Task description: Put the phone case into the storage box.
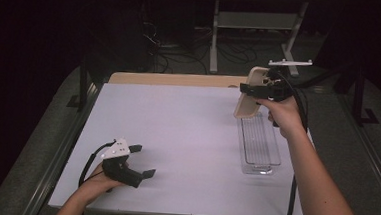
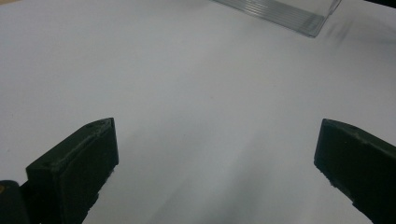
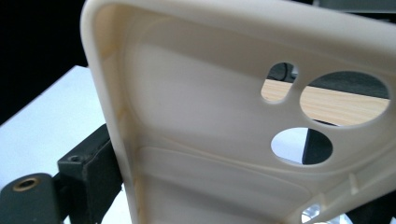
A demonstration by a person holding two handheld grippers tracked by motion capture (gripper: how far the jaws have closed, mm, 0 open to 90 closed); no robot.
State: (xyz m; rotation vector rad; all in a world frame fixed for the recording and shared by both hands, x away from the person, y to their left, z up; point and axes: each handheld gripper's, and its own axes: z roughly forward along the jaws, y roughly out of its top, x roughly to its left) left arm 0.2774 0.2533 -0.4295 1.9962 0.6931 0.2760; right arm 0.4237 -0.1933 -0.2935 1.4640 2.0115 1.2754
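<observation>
1. The worktop (image 1: 186, 137) is a wide white surface, with a strip of pale wood showing along its far edge.
2. A clear plastic tray (image 1: 260, 144) lies flat on the right side of the worktop, long and narrow, running from the far side toward the person. Its ribbed corner also shows at the top of the left gripper view (image 2: 289, 16).
3. A cream phone case (image 1: 249, 93) is held up in the air above the far end of the tray, standing nearly upright and clear of the worktop. In the right gripper view its hollow inner side (image 3: 210, 140) faces the camera, with three camera cut-outs near one end.
4. The right tongs (image 1: 257, 89) are clamped on the phone case, one jaw at each long edge, the person's right hand wrapped round the handle.
5. The left tongs (image 1: 142, 160) rest low at the near left of the worktop, well apart from the tray, jaws spread wide with nothing between them.
</observation>
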